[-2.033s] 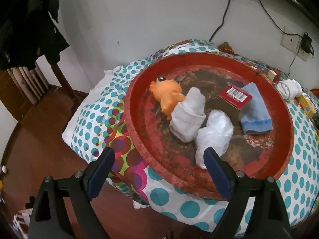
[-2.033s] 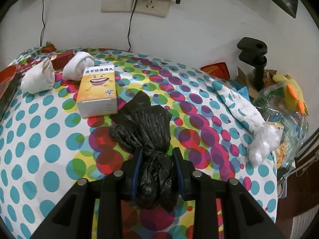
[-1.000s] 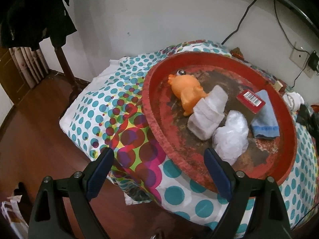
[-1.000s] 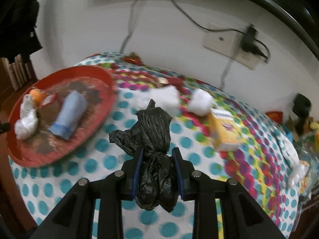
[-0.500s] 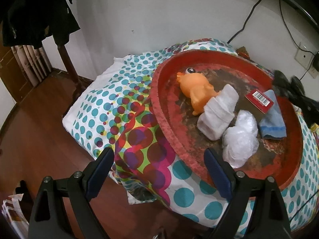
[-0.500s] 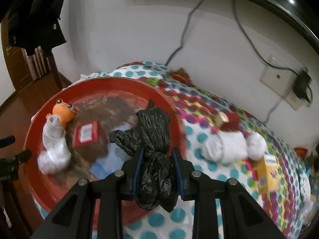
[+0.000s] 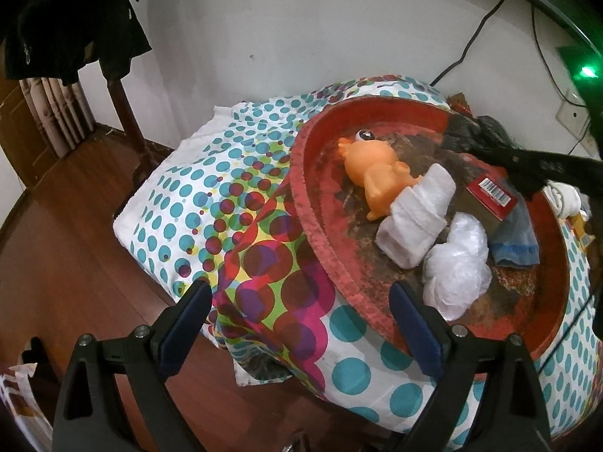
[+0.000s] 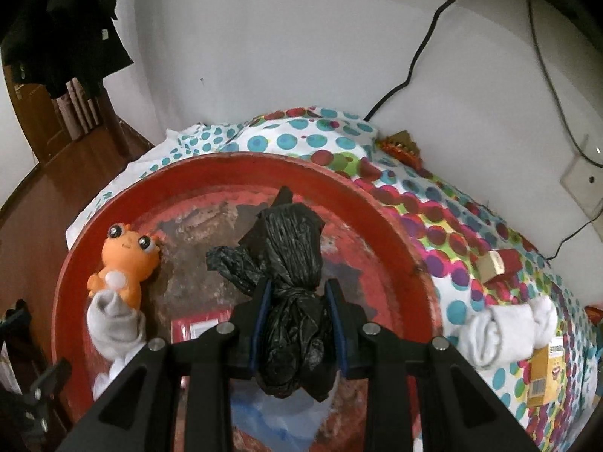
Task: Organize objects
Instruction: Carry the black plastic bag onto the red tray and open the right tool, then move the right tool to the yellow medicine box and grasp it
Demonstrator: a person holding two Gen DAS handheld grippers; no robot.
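The right gripper [image 8: 297, 310], its fingers clamping a knotted black plastic bag [image 8: 290, 263], is hanging over the crowded red tray [image 8: 410, 263], risking burying the red box [image 7: 493, 192], while the left gripper [image 7: 297, 324] is opening, holding nothing.

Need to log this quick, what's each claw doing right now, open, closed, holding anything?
Left claw: jaws opening, nothing between them.
Right claw: closed on the black plastic bag, over the red tray.
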